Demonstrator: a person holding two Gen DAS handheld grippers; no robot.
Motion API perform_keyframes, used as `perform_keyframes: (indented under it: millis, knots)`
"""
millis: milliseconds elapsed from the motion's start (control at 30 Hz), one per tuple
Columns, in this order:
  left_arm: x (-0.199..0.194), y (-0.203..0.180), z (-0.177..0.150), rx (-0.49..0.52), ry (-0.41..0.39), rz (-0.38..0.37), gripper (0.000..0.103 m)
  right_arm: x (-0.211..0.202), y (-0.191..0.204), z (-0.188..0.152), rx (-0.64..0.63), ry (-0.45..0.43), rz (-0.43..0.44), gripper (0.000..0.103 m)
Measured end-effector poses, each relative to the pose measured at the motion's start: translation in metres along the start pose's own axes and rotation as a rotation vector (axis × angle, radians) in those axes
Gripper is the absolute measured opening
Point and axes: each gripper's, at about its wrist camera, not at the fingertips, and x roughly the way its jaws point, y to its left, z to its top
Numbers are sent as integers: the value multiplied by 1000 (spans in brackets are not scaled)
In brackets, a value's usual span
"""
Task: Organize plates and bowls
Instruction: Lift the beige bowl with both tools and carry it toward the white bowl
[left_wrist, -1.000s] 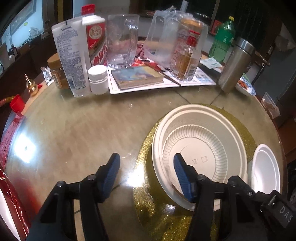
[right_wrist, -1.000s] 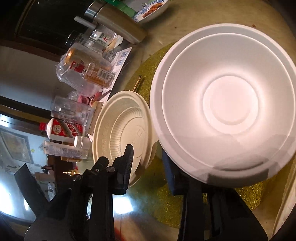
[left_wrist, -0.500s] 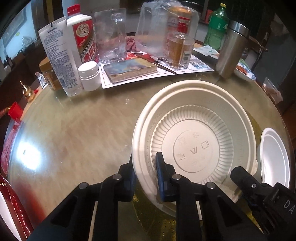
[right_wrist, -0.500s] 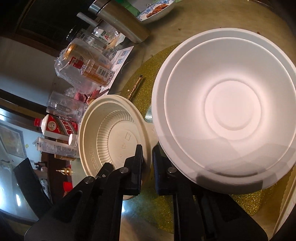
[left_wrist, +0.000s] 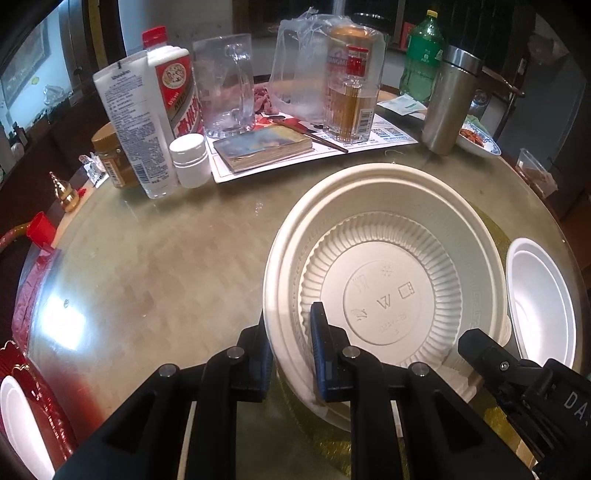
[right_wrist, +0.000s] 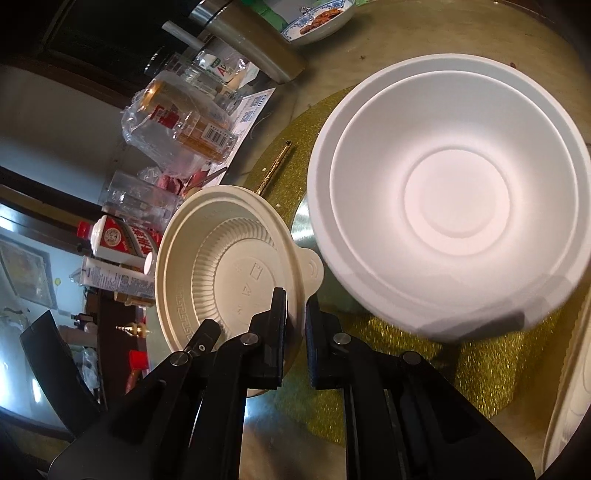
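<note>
bowl (left_wrist: 384, 295) base embossed "w"; left tool (left_wrist: 291, 354), right tool (right_wrist: 295, 325) both clamp its rim.

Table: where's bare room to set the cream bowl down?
Free: tabletop left of the cream bowl, between the white jar and the left gripper. Crowded: back edge with bottles, mug and book; white bowl on the right.

Cream bowl (left_wrist: 388, 291): ribbed matt plastic. White bowl (right_wrist: 454, 199): smooth matt foam. Mat (right_wrist: 491, 365): gold glitter. Bench (left_wrist: 155, 258): glossy.
</note>
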Motion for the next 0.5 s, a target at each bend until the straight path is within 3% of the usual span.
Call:
perform_keyframes:
  millis: [500]
  knots:
    - [-35, 11, -36, 23, -28, -23, 17, -37, -3, -42, -36, -23, 2, 9]
